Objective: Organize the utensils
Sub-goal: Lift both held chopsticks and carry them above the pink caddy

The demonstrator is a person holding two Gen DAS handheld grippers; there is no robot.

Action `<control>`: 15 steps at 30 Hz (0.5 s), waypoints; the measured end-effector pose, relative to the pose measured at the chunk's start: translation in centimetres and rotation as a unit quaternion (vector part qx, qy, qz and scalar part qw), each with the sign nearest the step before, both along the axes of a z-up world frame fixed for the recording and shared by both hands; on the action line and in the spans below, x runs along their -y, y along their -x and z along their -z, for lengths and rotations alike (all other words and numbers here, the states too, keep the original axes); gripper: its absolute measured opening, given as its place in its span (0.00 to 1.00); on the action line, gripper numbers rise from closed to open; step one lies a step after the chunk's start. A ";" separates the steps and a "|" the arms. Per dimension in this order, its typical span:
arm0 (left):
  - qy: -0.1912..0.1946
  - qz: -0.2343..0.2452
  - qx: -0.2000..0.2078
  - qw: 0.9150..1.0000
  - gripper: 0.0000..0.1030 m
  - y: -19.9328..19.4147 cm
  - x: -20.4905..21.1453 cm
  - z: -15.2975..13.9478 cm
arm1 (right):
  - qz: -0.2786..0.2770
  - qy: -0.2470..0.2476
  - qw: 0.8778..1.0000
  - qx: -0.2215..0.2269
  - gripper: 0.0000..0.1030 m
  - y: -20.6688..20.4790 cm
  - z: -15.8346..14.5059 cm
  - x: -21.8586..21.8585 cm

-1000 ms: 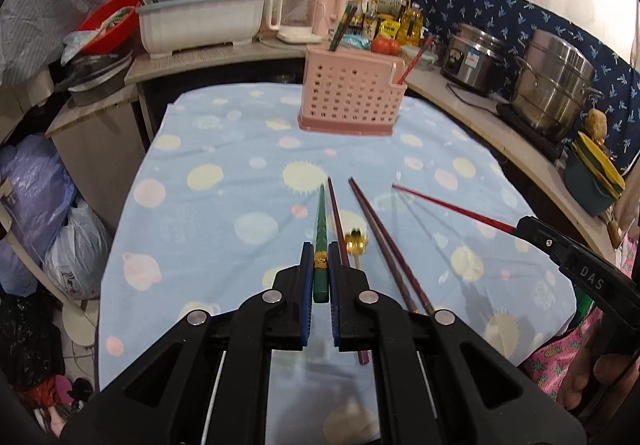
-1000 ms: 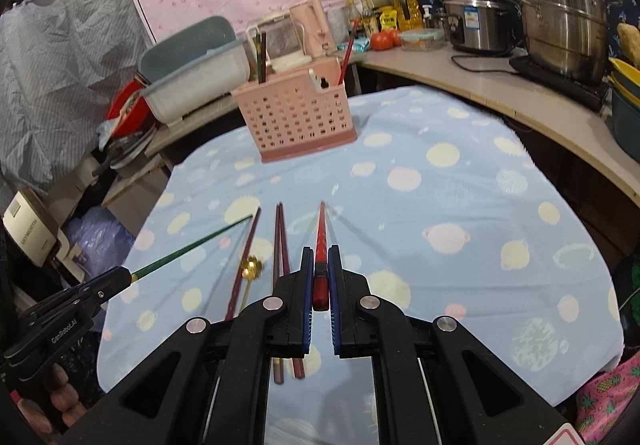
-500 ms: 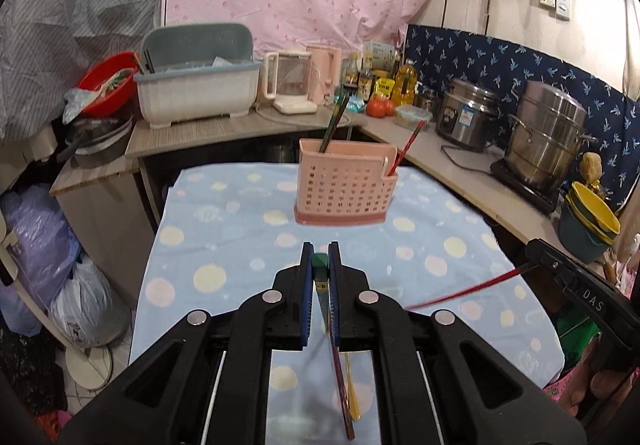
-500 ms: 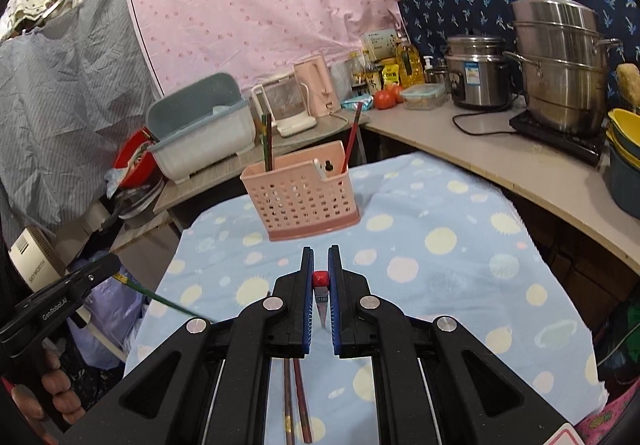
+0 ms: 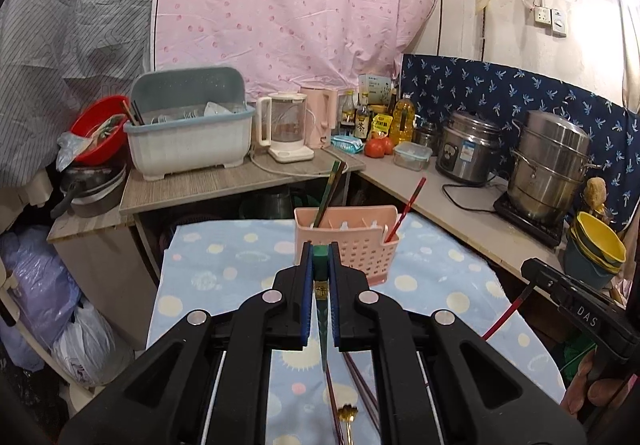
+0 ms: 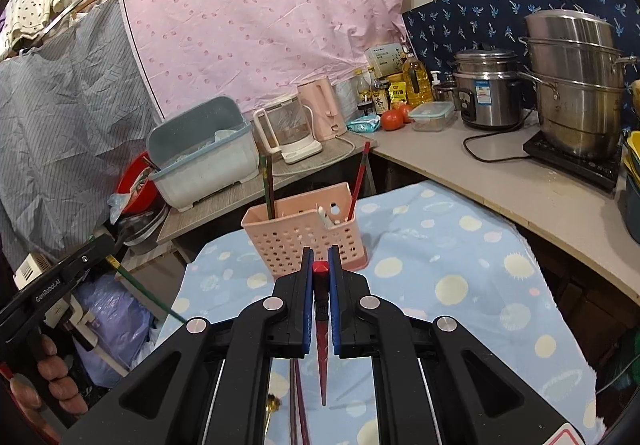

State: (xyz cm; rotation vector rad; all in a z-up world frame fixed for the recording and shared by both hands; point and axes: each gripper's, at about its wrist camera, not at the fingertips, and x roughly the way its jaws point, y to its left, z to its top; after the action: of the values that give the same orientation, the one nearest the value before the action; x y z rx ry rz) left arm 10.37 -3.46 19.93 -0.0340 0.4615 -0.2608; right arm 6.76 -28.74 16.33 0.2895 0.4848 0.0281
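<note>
- Left tool (image 5: 320, 277) is clamped on a green chopstick (image 5: 321, 309), thick end poking out past the tips, thin end hanging down toward the cloth.
- Right tool (image 6: 320, 281) is clenched on a red chopstick (image 6: 321, 329) the same way, point hanging below.
- Both sit just in front of the pink basket (image 6: 304, 241), which has a few chopsticks standing in it.
- More chopsticks (image 5: 360, 377) and a gold spoon (image 5: 347, 415) lie on the blue spotted cloth (image 5: 224, 269).
- Behind: cluttered counter (image 6: 500, 177) with a kettle (image 5: 286, 129), dish bin (image 5: 188, 133), steel pots (image 5: 550, 169), pink curtain (image 5: 280, 5).
</note>
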 end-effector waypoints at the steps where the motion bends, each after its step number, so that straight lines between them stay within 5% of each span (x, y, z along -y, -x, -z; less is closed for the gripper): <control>1: -0.001 0.000 0.003 1.000 0.07 -0.5 0.1 -0.4 | 0.000 -0.001 1.000 0.003 0.07 -0.6 -0.4 0.1; 15: 0.012 -0.004 0.067 0.998 0.07 -8.4 1.9 -7.6 | 0.002 -0.001 0.997 0.071 0.07 -10.2 -7.4 -0.1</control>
State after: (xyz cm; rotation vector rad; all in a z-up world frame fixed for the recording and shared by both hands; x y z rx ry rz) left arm 18.82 -5.32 27.56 -0.0417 0.3250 -0.2587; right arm 16.95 -28.67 23.69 0.2893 0.3421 0.0450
